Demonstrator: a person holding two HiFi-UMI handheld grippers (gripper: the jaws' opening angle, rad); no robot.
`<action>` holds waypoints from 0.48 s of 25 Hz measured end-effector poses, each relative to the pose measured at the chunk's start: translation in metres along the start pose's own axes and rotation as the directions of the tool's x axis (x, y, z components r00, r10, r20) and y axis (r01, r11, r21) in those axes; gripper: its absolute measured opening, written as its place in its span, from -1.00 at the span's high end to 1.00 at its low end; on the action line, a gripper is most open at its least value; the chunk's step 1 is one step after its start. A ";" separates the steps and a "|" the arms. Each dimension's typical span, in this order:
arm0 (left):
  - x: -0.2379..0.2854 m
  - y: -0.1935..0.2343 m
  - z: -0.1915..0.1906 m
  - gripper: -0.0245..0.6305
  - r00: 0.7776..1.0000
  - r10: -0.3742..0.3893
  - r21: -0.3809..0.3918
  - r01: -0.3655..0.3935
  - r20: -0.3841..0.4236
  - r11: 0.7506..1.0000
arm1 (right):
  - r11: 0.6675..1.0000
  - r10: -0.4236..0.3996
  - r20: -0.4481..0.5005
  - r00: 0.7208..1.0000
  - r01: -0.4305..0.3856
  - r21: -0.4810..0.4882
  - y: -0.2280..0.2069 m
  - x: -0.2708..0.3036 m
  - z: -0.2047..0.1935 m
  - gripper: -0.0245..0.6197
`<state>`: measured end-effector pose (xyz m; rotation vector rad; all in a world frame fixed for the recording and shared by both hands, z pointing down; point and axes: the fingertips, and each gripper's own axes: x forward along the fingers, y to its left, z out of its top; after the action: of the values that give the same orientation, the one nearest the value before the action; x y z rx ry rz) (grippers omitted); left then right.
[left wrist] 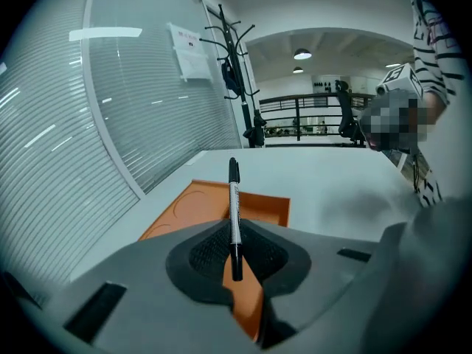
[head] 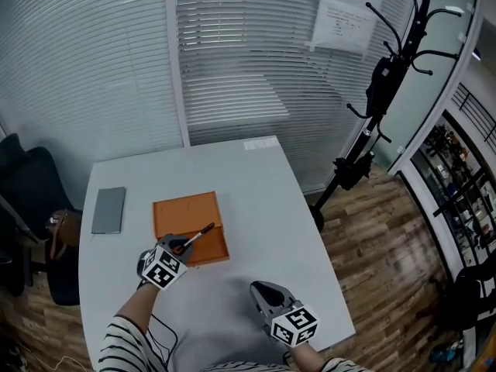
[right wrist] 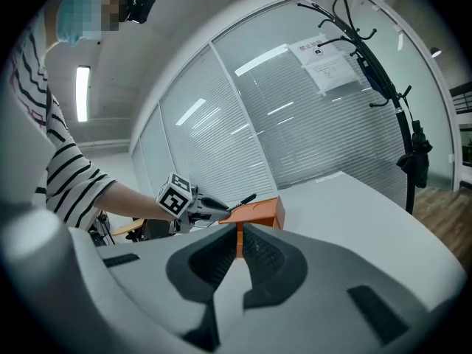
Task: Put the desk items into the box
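Firmly, left gripper clamps pen above orange box; print unreadable.

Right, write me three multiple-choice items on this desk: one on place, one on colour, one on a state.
1. The grey pad lies: A) left of the box B) inside it C) on the floor.
2. The box is: A) blue B) orange C) white.
3. The left gripper is: A) open B) shut on nothing C) shut on a pen.

Answers: 1 A, the head view shows it on the table beside the box; 2 B, orange in every view; 3 C, its fingers clamp the pen's lower end.
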<state>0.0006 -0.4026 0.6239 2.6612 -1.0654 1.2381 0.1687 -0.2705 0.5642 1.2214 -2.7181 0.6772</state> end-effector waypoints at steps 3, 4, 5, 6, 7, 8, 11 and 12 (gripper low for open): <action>0.014 0.000 -0.013 0.77 0.999 -0.012 0.003 0.012 -0.047 1.000 | 1.000 0.000 -0.011 1.000 0.000 0.004 -0.005 0.003 -0.003 0.84; 0.018 -0.001 -0.018 0.77 0.998 -0.018 0.005 0.019 -0.063 1.000 | 1.000 0.000 -0.014 1.000 0.000 0.007 -0.006 0.004 -0.003 0.84; 0.022 -0.003 -0.022 0.77 0.996 -0.027 0.010 0.028 -0.080 1.000 | 1.000 0.000 -0.018 1.000 0.001 0.008 -0.007 0.005 -0.004 0.84; 0.026 -0.004 -0.026 0.77 0.995 -0.038 0.018 0.040 -0.097 0.999 | 1.000 -0.001 -0.023 1.000 0.001 0.007 -0.008 0.006 -0.005 0.84; 0.030 -0.006 -0.030 0.77 0.992 -0.048 0.027 0.051 -0.113 0.998 | 1.000 -0.002 -0.029 1.000 0.002 0.006 -0.010 0.007 -0.007 0.84; 0.034 -0.007 -0.033 0.77 0.990 -0.056 0.033 0.061 -0.126 0.998 | 1.000 -0.002 -0.037 0.999 0.003 0.005 -0.011 0.009 -0.009 0.84; 0.042 -0.007 -0.041 0.77 0.985 -0.073 0.026 0.078 -0.153 0.997 | 1.000 -0.002 -0.052 0.999 0.002 0.010 -0.013 0.013 -0.014 0.84; 0.045 -0.007 -0.043 0.77 0.984 -0.076 0.024 0.081 -0.162 0.996 | 1.000 -0.001 -0.054 0.999 0.002 0.014 -0.013 0.015 -0.015 0.84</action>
<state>-0.0043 -0.4108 0.6859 2.5444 -0.9170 1.4366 0.1668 -0.2821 0.5861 1.1897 -2.6729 0.7193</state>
